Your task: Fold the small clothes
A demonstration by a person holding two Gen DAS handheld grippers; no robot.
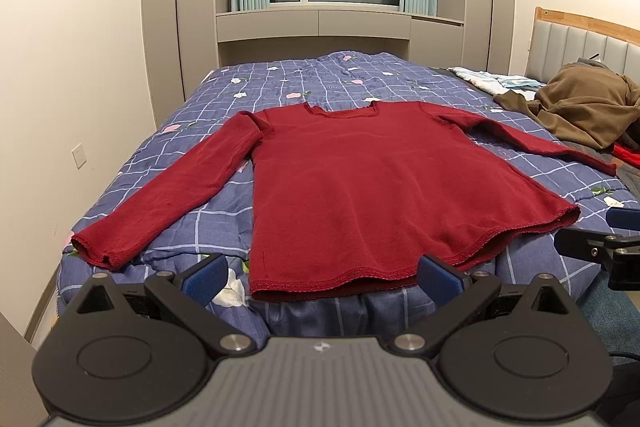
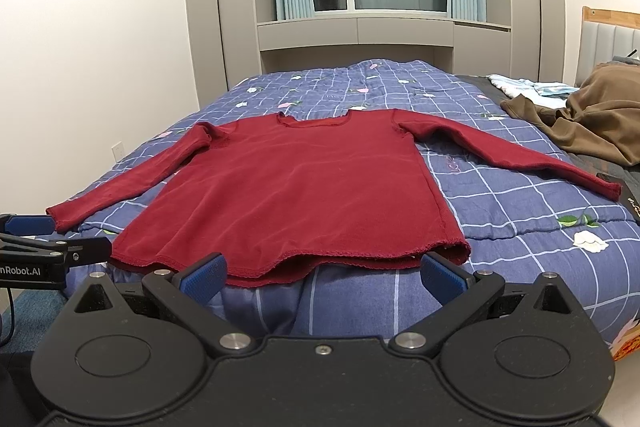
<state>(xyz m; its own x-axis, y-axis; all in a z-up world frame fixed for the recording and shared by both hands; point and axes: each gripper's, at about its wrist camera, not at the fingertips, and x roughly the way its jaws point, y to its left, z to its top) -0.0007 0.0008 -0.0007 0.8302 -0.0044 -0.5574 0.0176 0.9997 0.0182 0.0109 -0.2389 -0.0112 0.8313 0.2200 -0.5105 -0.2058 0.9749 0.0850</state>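
left wrist view: a red top (image 1: 360,187) is laid flat on the bed (image 1: 280,83), neck toward the window, hem toward the near bed edge. its long axis runs straight away from the left tool (image 1: 320,277), whose pads are spread wide and hold nothing. the hem lies just ahead, between the pads, not yet gripped. the left sleeve (image 1: 168,195) angles out to the near left corner, its cuff close to the edge. the right tool (image 1: 600,239) is seen at the right edge, beside the hem's right corner.

right wrist view: the right tool (image 2: 322,275) is also spread wide and empty, the hem's right half just ahead. the right sleeve (image 2: 508,155) reaches toward a brown garment (image 2: 592,119), with open quilt between. each tool is judged nearer its own sleeve; room for folding inward looks ample.
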